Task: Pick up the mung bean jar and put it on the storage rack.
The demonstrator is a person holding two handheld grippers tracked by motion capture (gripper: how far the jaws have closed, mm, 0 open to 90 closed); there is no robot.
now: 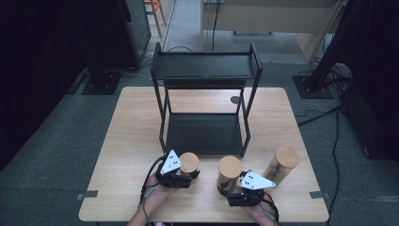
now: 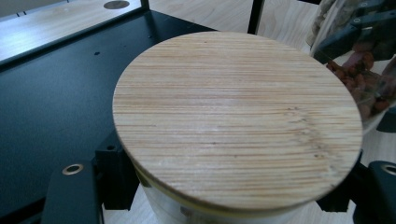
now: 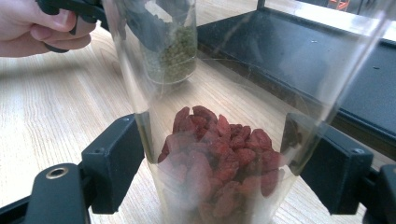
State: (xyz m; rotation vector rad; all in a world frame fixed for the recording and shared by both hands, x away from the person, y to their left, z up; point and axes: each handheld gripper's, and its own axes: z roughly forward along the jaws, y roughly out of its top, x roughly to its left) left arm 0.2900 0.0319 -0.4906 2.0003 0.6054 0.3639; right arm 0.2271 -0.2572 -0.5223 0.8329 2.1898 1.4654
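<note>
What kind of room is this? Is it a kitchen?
Probably not a kitchen. It looks more like a lab or workroom set up for recording: a wooden table stands on grey carpet, cables trail over the floor beside dark stands, and a person's hand-held left gripper grasps a food jar.

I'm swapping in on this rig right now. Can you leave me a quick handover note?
Left gripper: shut on the green-bean jar, below its bamboo lid.
Right gripper: fingers pressed on the red-berry jar.
Both jars stand on the table, in front of the black rack. A third jar stands untouched at the right.
Done: both jars gripped.
Left: probably moving the jars onto the rack, which holds none yet.
</note>
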